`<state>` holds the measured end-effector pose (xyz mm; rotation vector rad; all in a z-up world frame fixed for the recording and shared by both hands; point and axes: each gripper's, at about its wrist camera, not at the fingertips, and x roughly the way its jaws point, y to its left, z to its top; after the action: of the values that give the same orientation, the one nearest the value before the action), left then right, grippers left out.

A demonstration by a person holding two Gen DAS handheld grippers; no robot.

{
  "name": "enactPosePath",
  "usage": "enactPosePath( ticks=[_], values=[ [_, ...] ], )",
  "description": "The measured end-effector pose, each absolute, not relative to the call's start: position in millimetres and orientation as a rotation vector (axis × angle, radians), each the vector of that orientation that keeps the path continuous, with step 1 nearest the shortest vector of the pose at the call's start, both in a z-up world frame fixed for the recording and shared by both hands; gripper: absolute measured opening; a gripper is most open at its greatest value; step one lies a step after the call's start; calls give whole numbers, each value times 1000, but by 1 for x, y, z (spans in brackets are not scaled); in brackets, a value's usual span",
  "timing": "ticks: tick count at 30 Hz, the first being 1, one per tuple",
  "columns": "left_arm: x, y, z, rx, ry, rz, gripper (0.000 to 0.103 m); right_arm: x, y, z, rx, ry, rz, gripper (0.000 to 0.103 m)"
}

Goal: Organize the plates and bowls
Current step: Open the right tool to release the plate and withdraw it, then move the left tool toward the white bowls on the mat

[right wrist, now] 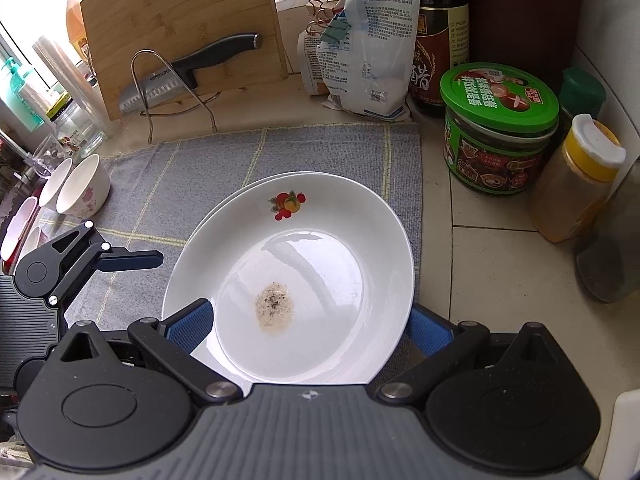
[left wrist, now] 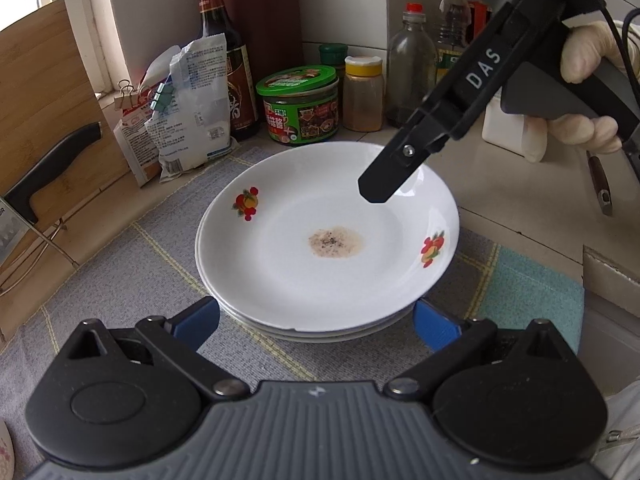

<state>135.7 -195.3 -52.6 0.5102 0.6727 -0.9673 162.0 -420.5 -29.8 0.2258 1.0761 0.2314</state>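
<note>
A stack of white plates with fruit prints sits on a grey checked mat; the top plate has a brown seasoning stain in its middle. My left gripper is open, its blue fingers either side of the stack's near edge. My right gripper is open above the stack, its fingers spanning the near rim; it also shows in the left wrist view over the far right rim. Several white bowls lie at the mat's left edge.
Behind the mat stand a green-lidded jar, spice bottles, a soy sauce bottle, clipped bags, and a cutting board with a knife on a wire rack. Tiled counter lies to the right.
</note>
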Motion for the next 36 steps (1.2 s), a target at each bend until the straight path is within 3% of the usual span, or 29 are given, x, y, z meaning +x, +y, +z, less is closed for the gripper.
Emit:
enactPosePath(
  ticks=[16,36],
  values=[
    [122,-167,-30,360,596,-839,102,133,-387,-7,53,893,234,103],
    [96,-123,-26,249,656,-525,102,116,-336,-11,-53,782,327,103]
  ],
)
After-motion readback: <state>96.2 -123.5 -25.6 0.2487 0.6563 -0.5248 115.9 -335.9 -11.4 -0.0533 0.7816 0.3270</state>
